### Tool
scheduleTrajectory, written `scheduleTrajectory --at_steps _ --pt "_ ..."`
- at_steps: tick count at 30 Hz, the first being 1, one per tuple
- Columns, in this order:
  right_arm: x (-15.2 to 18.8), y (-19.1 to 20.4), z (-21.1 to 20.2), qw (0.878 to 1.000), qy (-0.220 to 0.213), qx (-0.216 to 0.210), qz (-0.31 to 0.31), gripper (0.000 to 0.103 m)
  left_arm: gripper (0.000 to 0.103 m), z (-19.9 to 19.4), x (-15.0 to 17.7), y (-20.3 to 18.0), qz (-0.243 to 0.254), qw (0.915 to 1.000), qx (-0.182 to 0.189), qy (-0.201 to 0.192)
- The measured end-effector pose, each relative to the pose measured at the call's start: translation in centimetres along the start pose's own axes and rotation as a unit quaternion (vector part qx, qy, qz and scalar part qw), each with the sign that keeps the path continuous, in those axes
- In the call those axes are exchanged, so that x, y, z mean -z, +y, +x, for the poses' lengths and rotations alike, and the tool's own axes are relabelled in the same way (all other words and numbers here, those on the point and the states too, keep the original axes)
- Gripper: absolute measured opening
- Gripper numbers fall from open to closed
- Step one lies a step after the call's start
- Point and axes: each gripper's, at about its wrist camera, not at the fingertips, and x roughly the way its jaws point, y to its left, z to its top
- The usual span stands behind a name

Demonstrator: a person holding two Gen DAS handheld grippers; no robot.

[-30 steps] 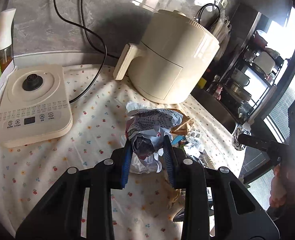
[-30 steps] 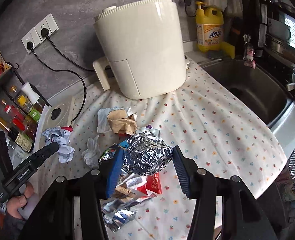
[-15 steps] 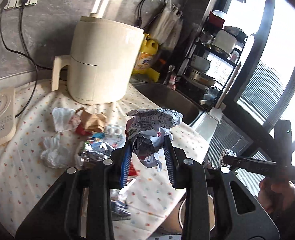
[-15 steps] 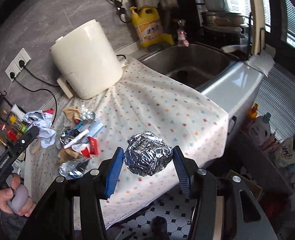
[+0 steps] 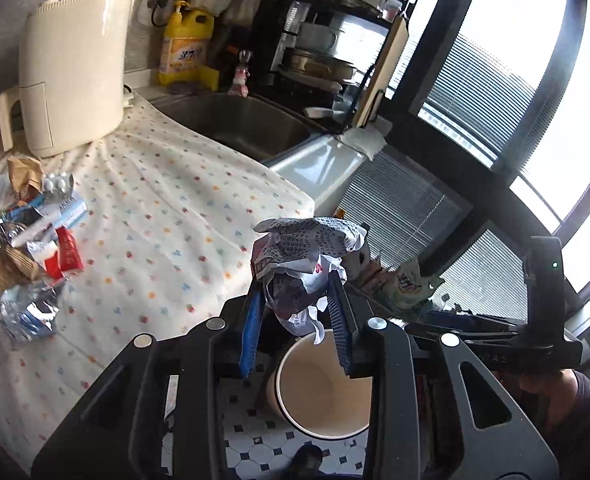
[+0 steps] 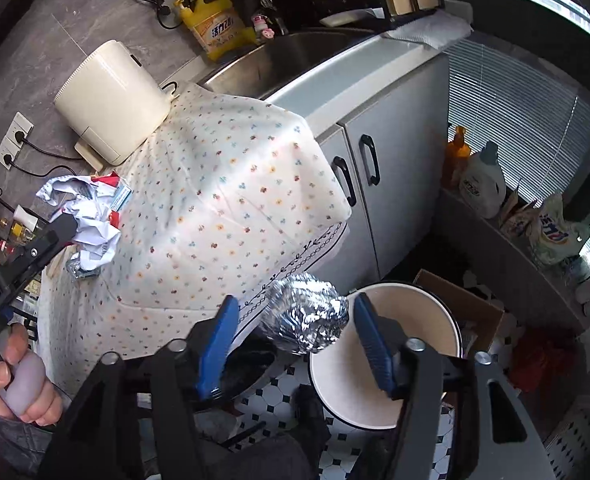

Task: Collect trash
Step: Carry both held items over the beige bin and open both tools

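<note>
Both over the bin (image 6: 391, 360): left gripper (image 5: 298, 322) clamping crumpled paper (image 5: 307, 264), right gripper (image 6: 297, 338) spread, foil ball (image 6: 305, 320) dropping. Paper needs releasing next.

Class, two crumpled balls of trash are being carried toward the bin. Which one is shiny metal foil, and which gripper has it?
The foil ball, silver and reflective, sits between the right gripper's fingers. The left gripper holds the printed paper wad, white with dark text.

The black handle of the left gripper (image 6: 27, 258) says "GenRobot.AI" in white. The yellow bottle (image 6: 219, 26) and the crumpled paper (image 5: 307, 248) have print too small to read.
</note>
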Motion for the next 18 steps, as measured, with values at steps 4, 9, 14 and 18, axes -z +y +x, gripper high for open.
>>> scheduleTrajectory --at_steps 4,9,14,18 --pt "1.1 -2.9 -1.1 1.000 0.003 0.017 -0.002 0.082 0.032 1.8 2.6 -2.4 -0.012 0.9996 0.002 0.024" --pt "2.2 -7.0 -2.6 0.999 0.005 0.039 0.011 0.082 0.032 4.0 5.4 -5.8 -0.020 0.9985 0.015 0.048" --pt "2.9 -9.9 -4.9 0.998 -0.009 0.052 0.022 0.083 0.033 5.5 6.8 -8.5 -0.015 0.9978 0.027 0.059" --pt "3.5 -11.2 -6.1 0.998 -0.014 0.058 0.020 0.083 0.039 6.2 7.3 -9.8 -0.017 0.9975 0.036 0.058"
